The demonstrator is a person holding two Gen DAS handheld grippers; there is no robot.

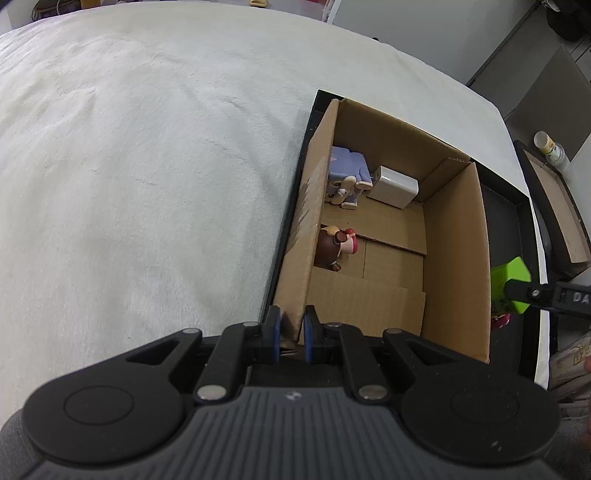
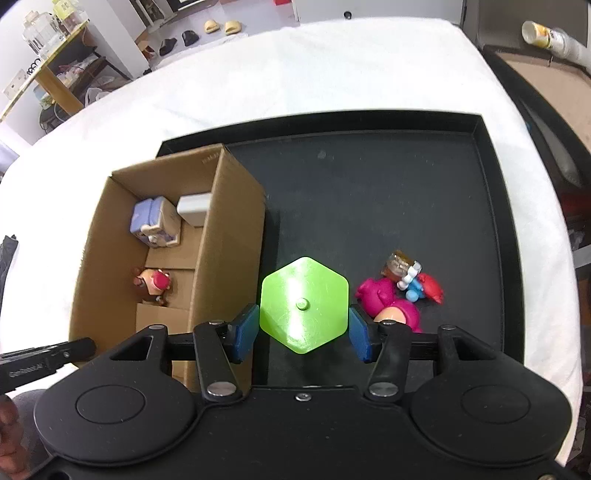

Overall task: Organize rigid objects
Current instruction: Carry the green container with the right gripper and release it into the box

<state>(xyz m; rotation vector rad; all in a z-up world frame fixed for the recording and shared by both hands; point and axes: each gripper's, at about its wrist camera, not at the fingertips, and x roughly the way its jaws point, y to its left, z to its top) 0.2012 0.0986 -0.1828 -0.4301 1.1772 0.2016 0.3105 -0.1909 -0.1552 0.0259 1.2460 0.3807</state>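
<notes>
A cardboard box (image 2: 236, 221) stands at the left of a black tray (image 2: 491, 221). In the box lie a purple figure (image 2: 151, 218), a white block (image 2: 194, 208) and a brown figure (image 2: 153, 284). My left gripper (image 1: 292, 326) is shut on the box's near left wall (image 1: 306, 236). My right gripper (image 2: 303, 330) is shut on a green hexagonal piece (image 2: 304, 306) and holds it above the tray floor, right of the box; the piece also shows in the left wrist view (image 1: 511, 280). A pink figure (image 2: 388, 299) and a small red-and-blue figure (image 2: 421, 284) lie on the tray.
The tray sits on a white blanket (image 1: 147, 166). A second box (image 2: 546, 81) and a plastic cup (image 2: 535, 33) are beyond the right edge. Shelves and shoes (image 2: 221, 26) are on the far floor.
</notes>
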